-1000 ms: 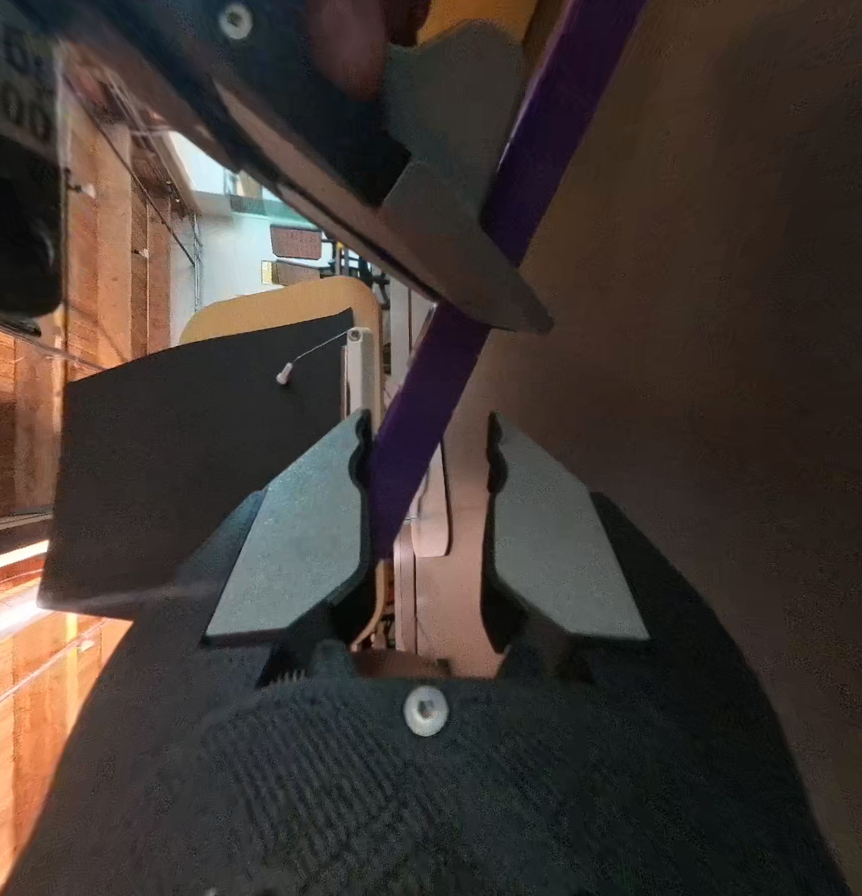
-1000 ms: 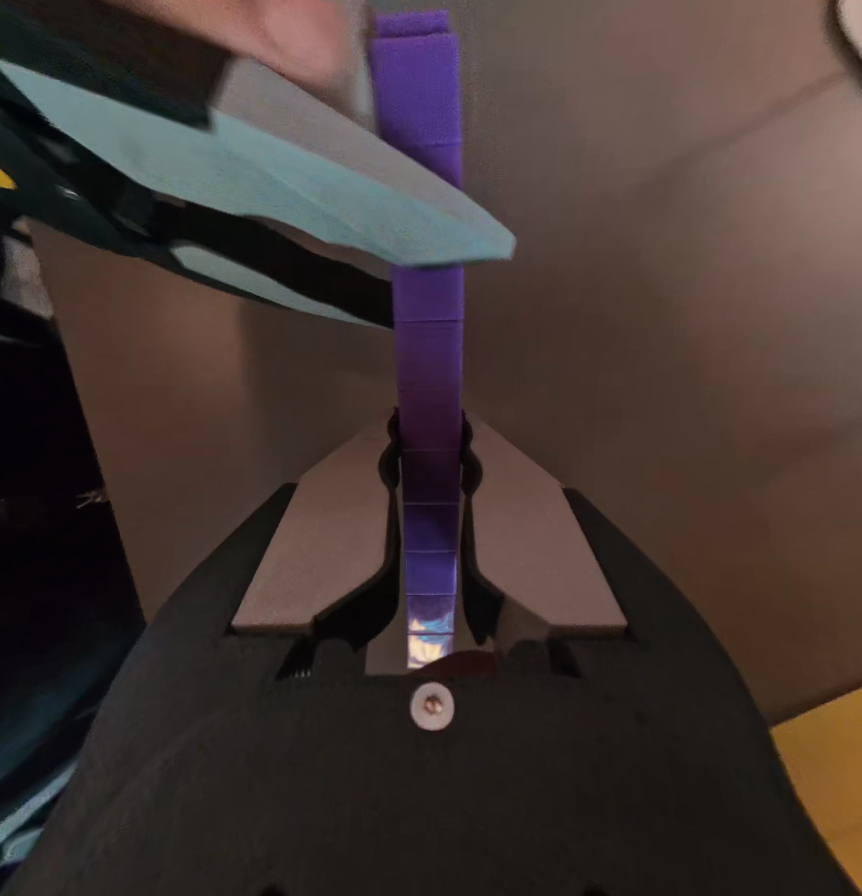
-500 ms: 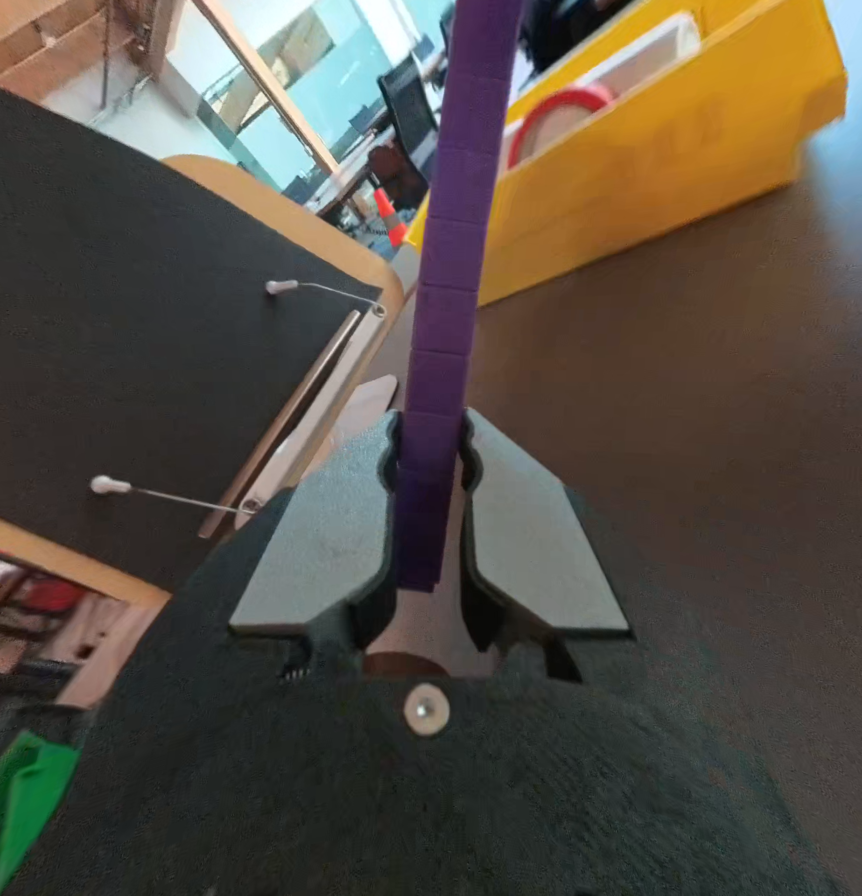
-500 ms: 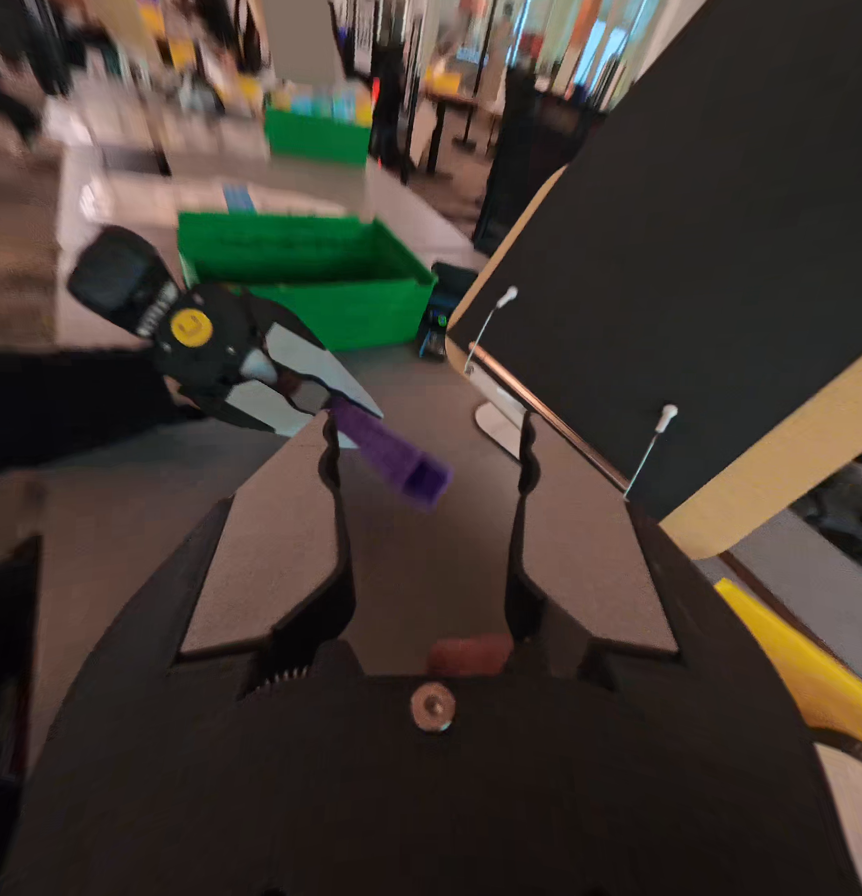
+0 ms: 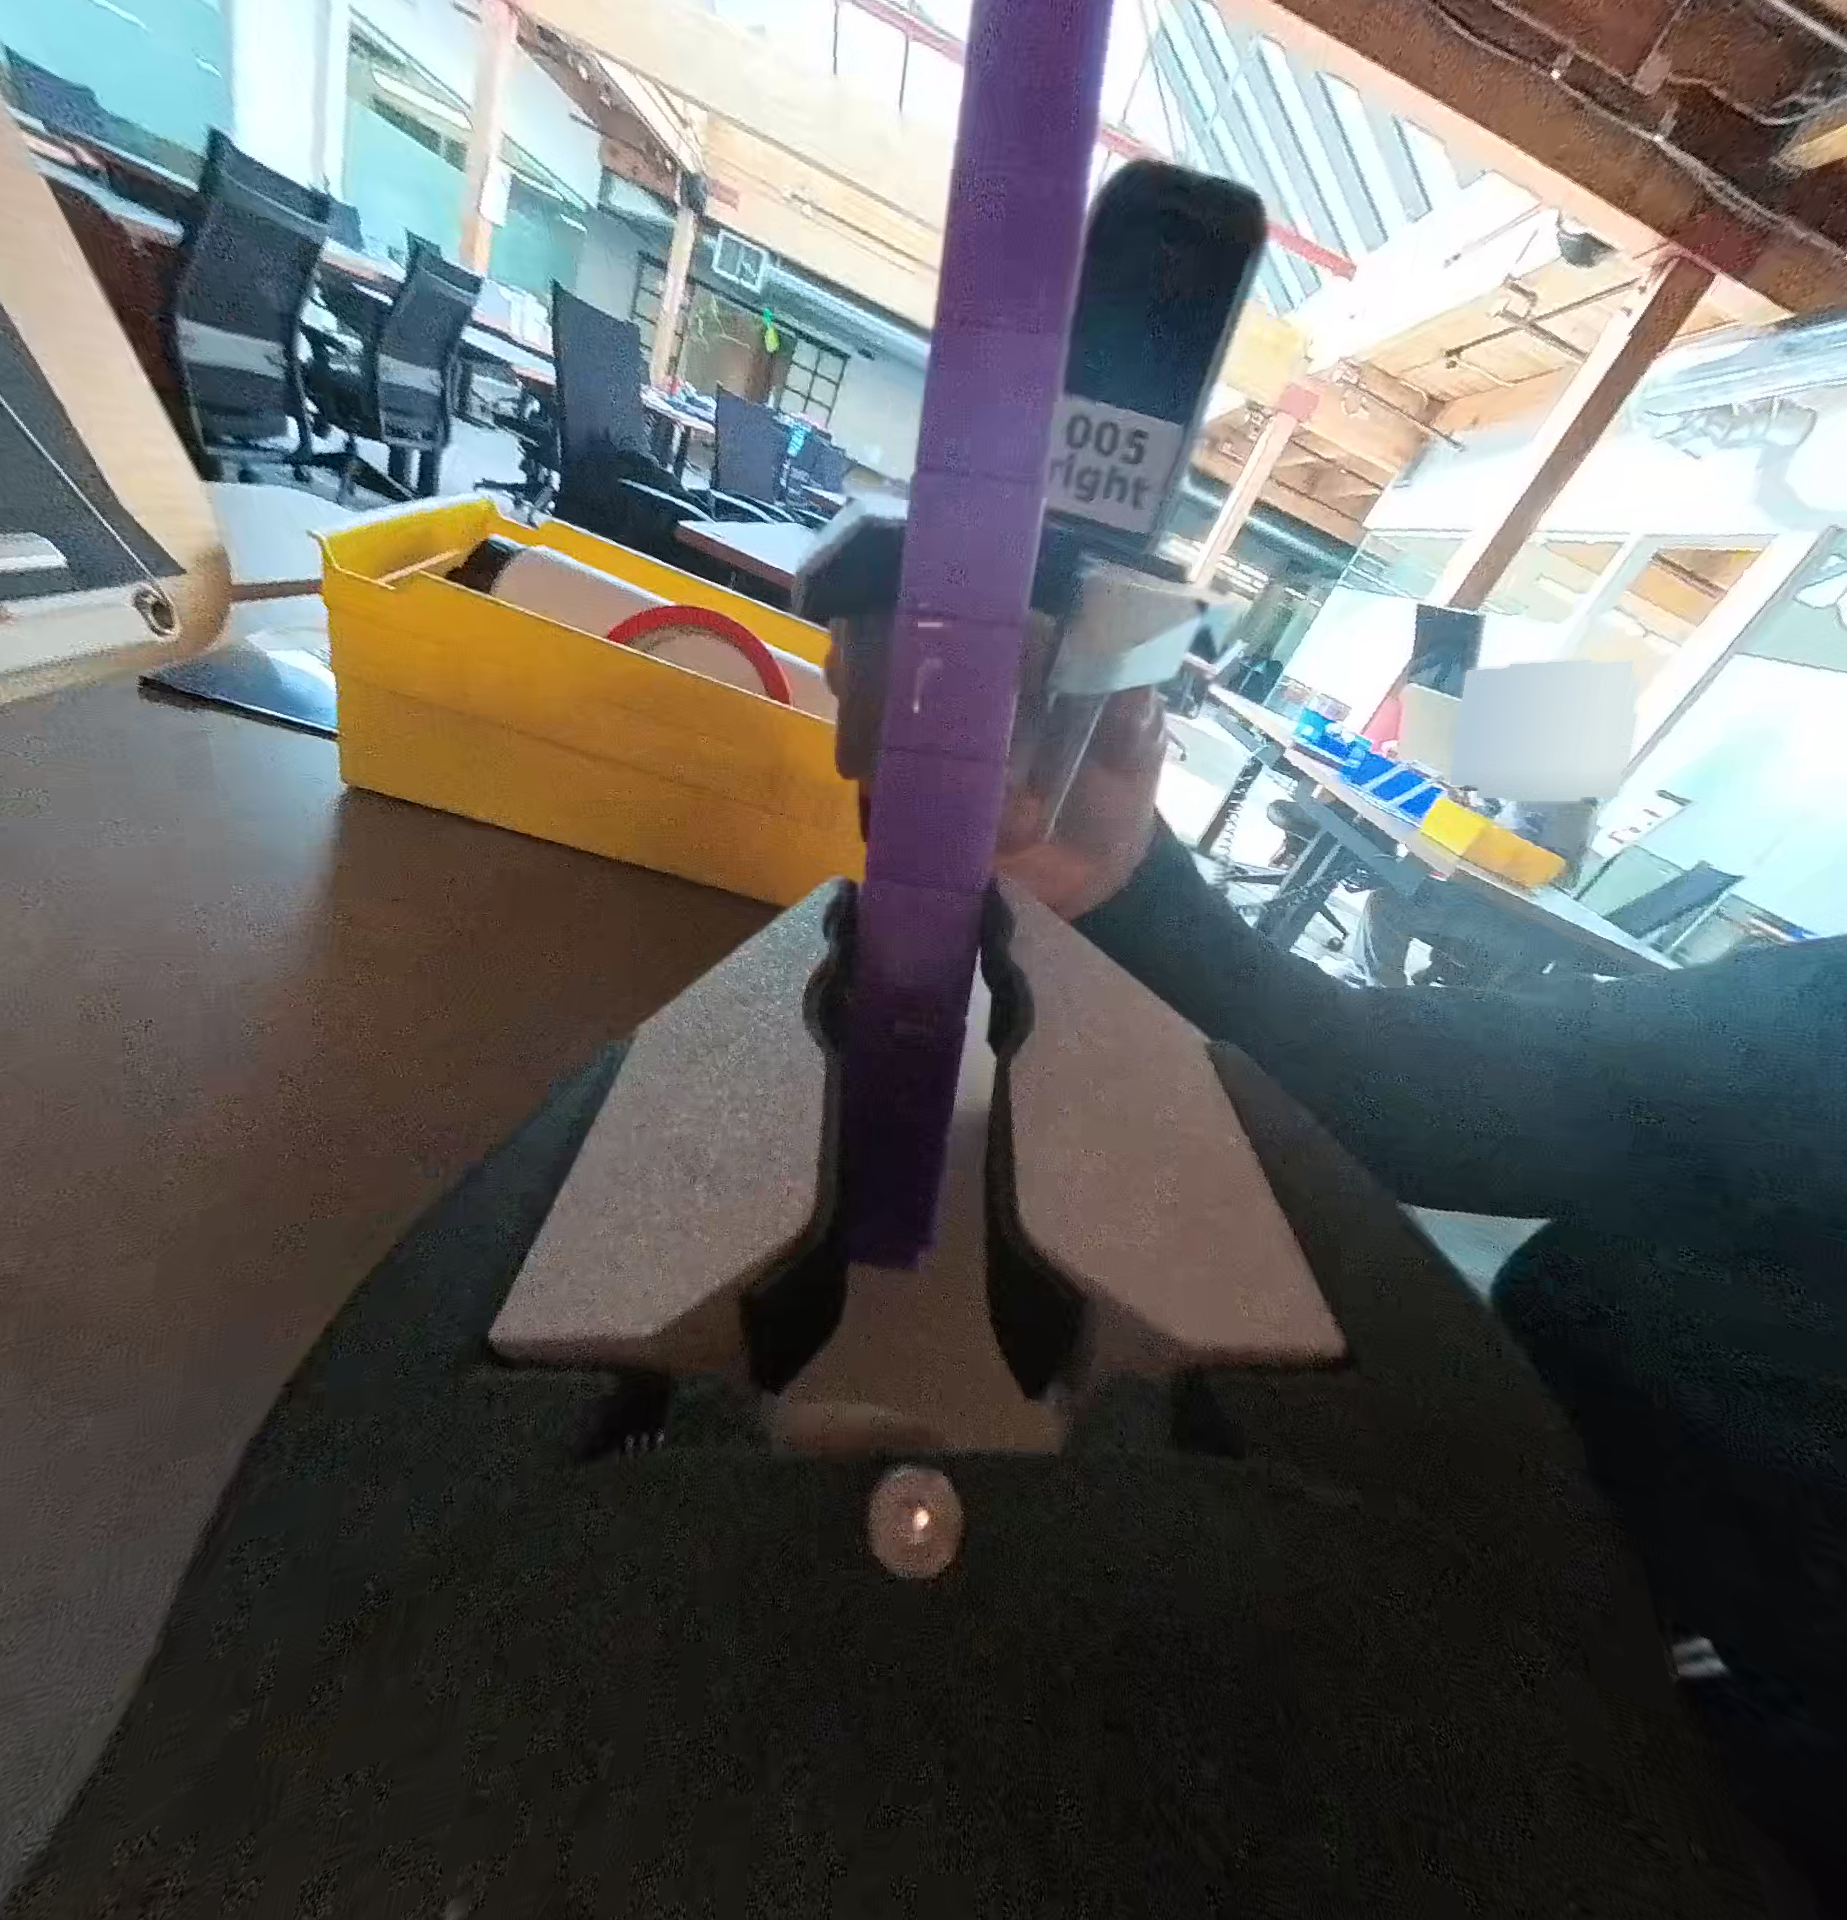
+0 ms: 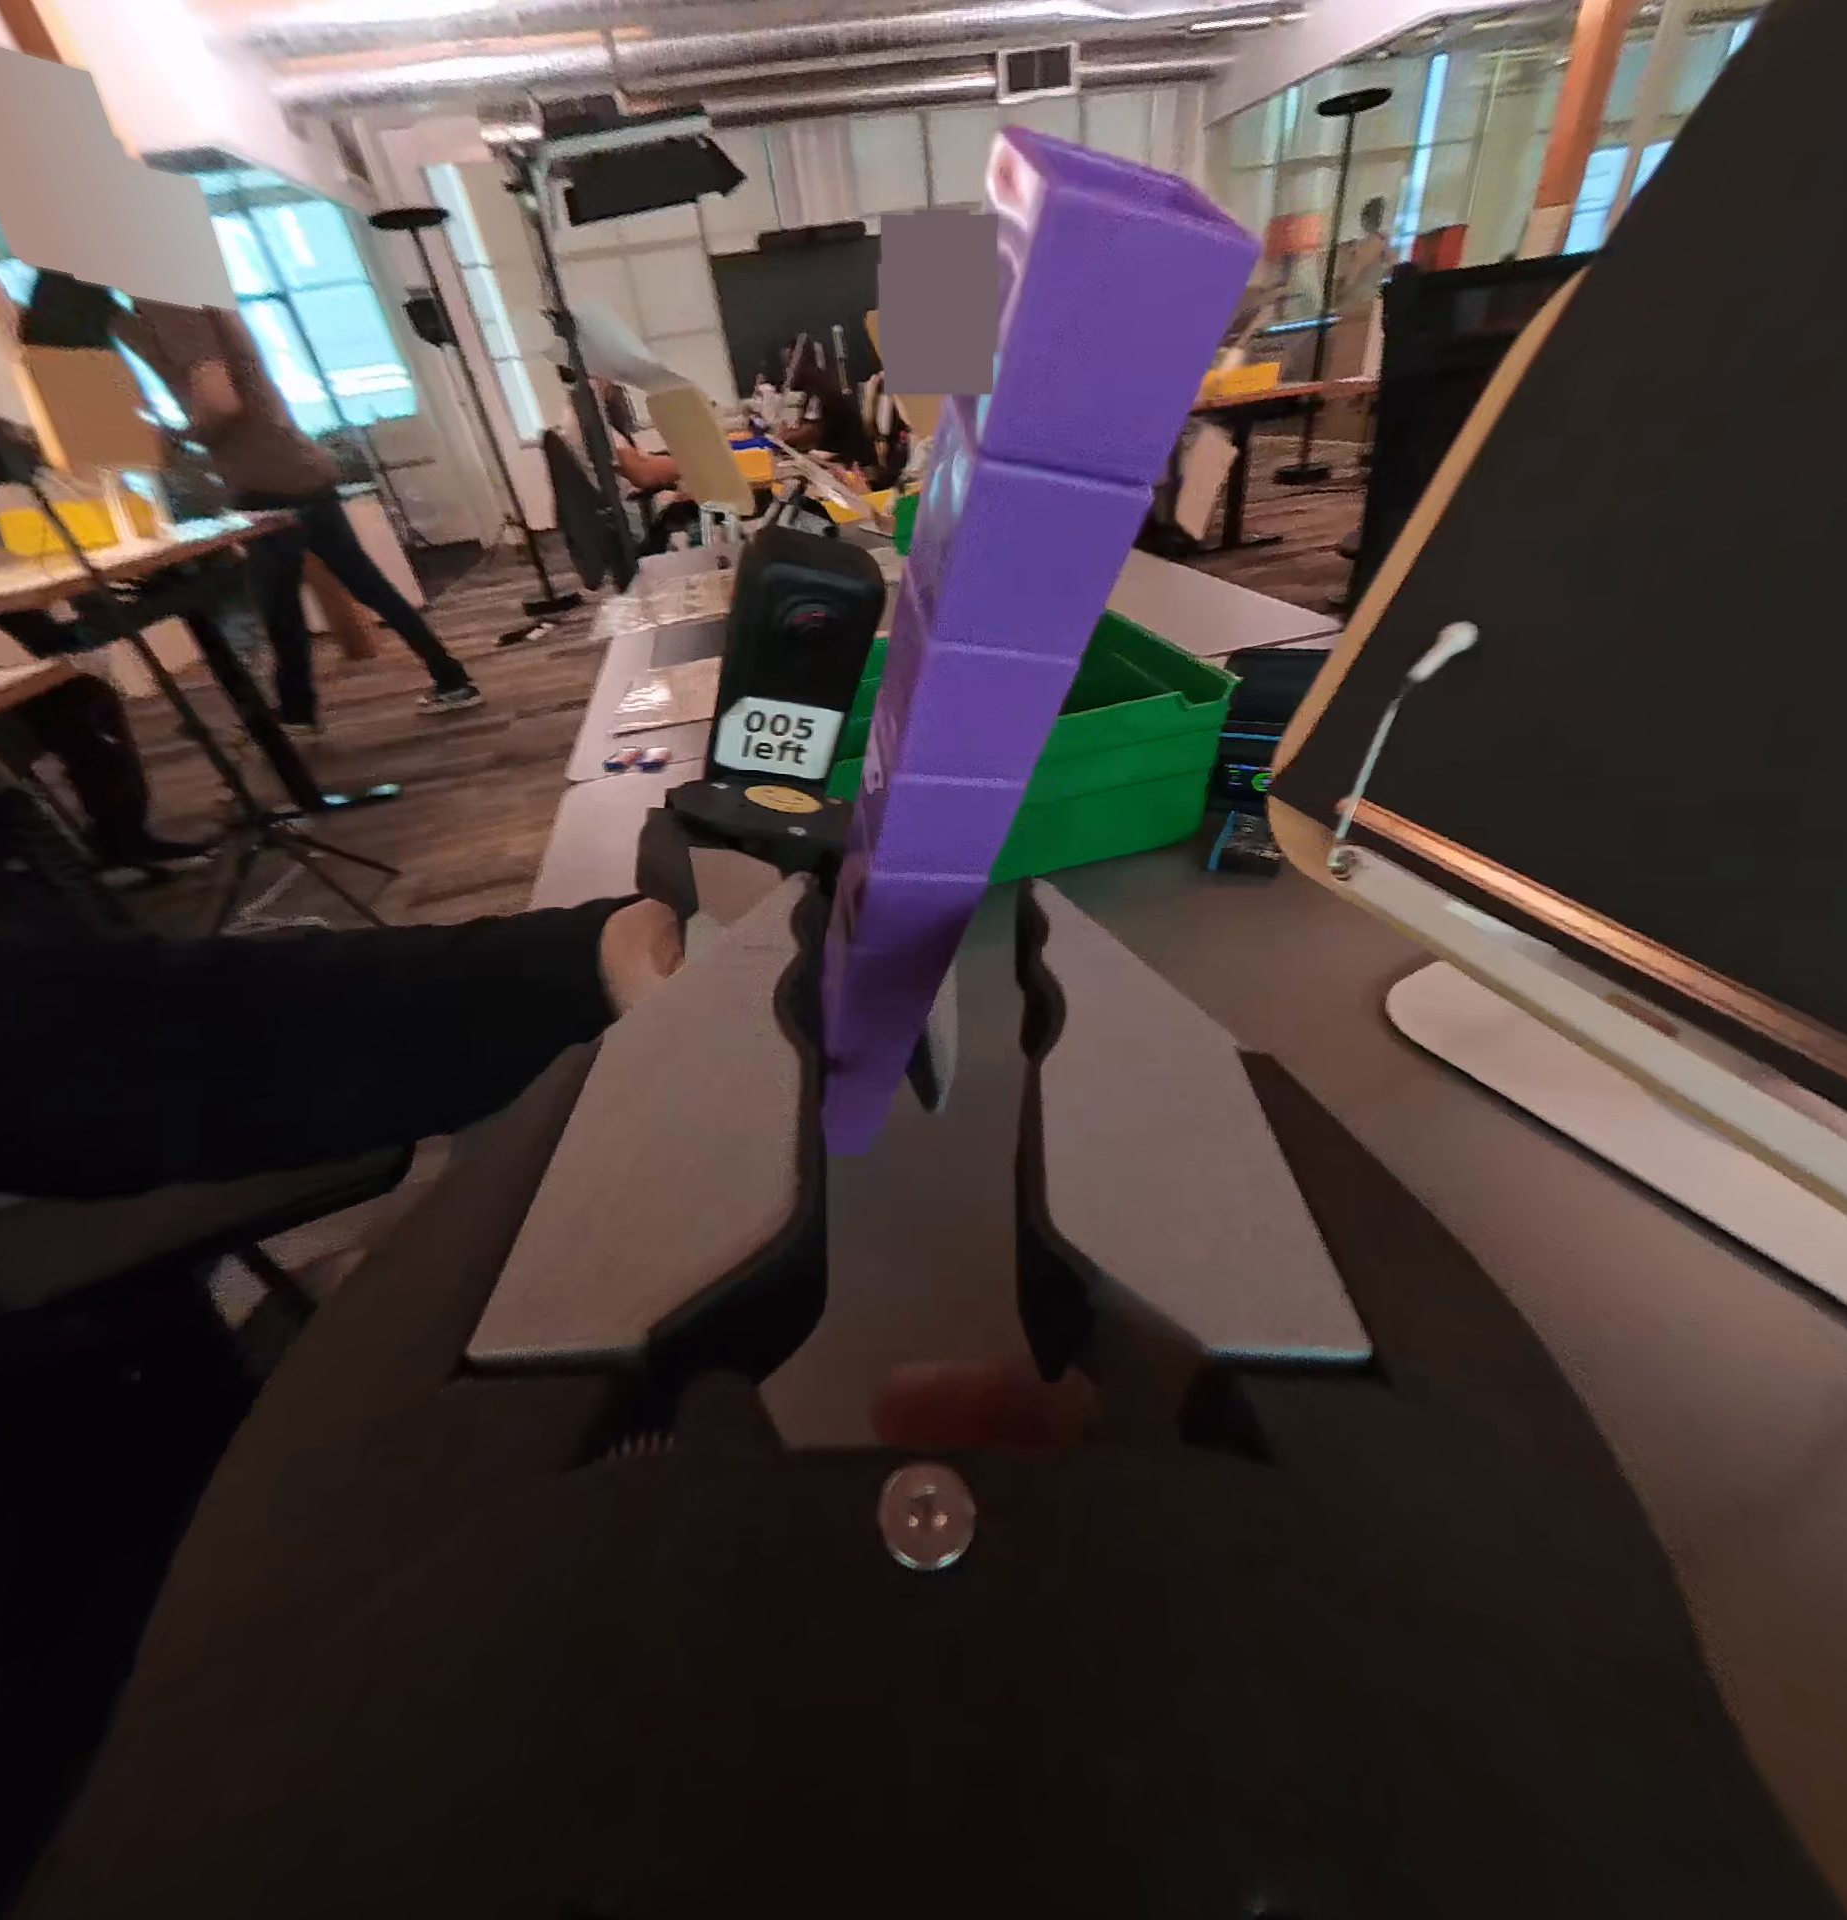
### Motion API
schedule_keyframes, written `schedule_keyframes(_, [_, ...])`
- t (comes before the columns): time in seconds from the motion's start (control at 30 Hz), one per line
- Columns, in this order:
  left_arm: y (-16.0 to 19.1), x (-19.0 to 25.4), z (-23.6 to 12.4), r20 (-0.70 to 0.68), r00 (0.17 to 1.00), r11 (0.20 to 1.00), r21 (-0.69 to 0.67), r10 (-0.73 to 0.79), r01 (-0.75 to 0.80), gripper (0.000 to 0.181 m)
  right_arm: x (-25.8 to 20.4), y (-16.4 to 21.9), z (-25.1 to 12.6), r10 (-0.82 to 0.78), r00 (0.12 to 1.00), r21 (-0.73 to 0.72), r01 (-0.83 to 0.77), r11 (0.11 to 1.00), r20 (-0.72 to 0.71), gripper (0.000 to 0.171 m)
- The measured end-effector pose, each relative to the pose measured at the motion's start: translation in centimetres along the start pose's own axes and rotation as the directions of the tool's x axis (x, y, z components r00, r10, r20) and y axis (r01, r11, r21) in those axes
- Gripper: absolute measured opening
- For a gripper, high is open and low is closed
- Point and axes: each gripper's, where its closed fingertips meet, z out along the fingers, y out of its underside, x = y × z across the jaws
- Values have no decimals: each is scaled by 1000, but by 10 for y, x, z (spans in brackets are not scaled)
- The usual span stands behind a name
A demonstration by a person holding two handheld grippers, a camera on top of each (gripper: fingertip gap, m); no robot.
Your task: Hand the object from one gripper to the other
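A long purple bar of joined cubes (image 5: pixel 992 520) stands upright. My left gripper (image 5: pixel 914 935) is shut on its lower end. In the right wrist view the bar (image 6: pixel 1044 540) leans up and to the right, and its lower end lies between the fingers of my right gripper (image 6: pixel 914 914), close to the left finger. The right gripper is open and grips nothing. The left gripper (image 6: pixel 784 831) shows just behind the bar, held by a hand in a black sleeve. The right gripper (image 5: pixel 1054 623) shows behind the bar in the left wrist view.
A yellow bin (image 5: pixel 586 727) with a red-rimmed item stands on the dark brown table (image 5: pixel 223 935). A green bin (image 6: pixel 1116 758) stands farther off. A black board on a white stand (image 6: pixel 1625 520) is at the right. People (image 6: pixel 264 468) move in the background. The grippers' ends are close to 5 cm from one another.
A second ago the right gripper was shut on the bar and the left was open around it. The left closed on it, the right let go, and both have tilted up.
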Motion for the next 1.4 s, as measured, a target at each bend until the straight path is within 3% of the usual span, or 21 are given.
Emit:
schedule_keyframes(0.03, [3,1,2,-5,1000,1000,-17,-3,3,21,-2,3,2,17,999,2,-17,1000,31,22])
schedule_keyframes(0.13, [9,5,7,-31,999,998,-49,-32,30,23,-9,8,2,12,995,-3,-12,1000,95,19])
schedule_keyframes(0.23, [-1,-15,-3,61,997,998,-38,-49,51,65,10,3,-6,-174,980,4,175,985,-94,17])
schedule_keyframes(0.3, [-12,-23,-14,94,994,998,3,-57,57,69,34,6,-15,-398,866,-115,382,917,-301,18])
schedule_keyframes(0.37, [-19,-22,-19,93,995,999,15,-41,40,72,55,15,-21,-614,670,-319,525,789,-417,17])
schedule_keyframes(0.47, [-18,-27,-14,220,968,992,-33,122,-118,80,82,30,-28,-760,438,-566,508,650,-481,18])
schedule_keyframes(0.57, [-19,-36,-4,343,904,966,-62,257,-251,83,88,38,-22,-835,326,-685,478,550,-443,18])
schedule_keyframes(0.7, [-31,-39,-5,393,886,962,13,247,-274,62,65,41,-1,-893,266,-692,564,450,-364,18])
schedule_keyframes(0.77, [-31,-28,-4,317,906,954,13,281,-300,26,56,41,5,-909,245,-681,602,416,-338,18])
schedule_keyframes(0.83, [-32,-27,-5,330,872,927,-26,361,-374,20,50,43,8,-908,258,-662,622,418,-331,21])
schedule_keyframes(0.9, [-34,-18,-9,298,868,912,-21,398,-411,19,45,49,11,-895,317,-624,642,446,-314,38])
schedule_keyframes(0.97, [-38,-10,-13,241,908,933,32,342,-360,19,38,60,13,-874,409,-585,652,482,-263,65])
schedule_keyframes(1.03, [-45,-8,-21,202,938,949,89,281,-303,19,27,72,10,-812,548,-535,633,559,-201,70])
schedule_keyframes(1.13, [-36,6,-27,26,980,978,70,196,-197,19,7,73,1,-626,772,-411,539,735,-109,59])
schedule_keyframes(1.23, [-26,20,-29,-84,977,981,44,194,-191,19,-19,67,-8,-320,946,-289,323,901,59,50])
schedule_keyframes(1.3, [-21,27,-28,-109,967,973,31,231,-229,19,-35,69,-13,-161,970,-278,207,938,180,40])
schedule_keyframes(1.33, [-18,30,-26,-125,963,971,20,240,-240,19,-39,70,-13,-131,970,-279,187,942,205,25])
schedule_keyframes(1.4, [-16,28,-23,-110,968,974,13,227,-227,19,-37,73,-12,-140,972,-297,192,935,188,18])
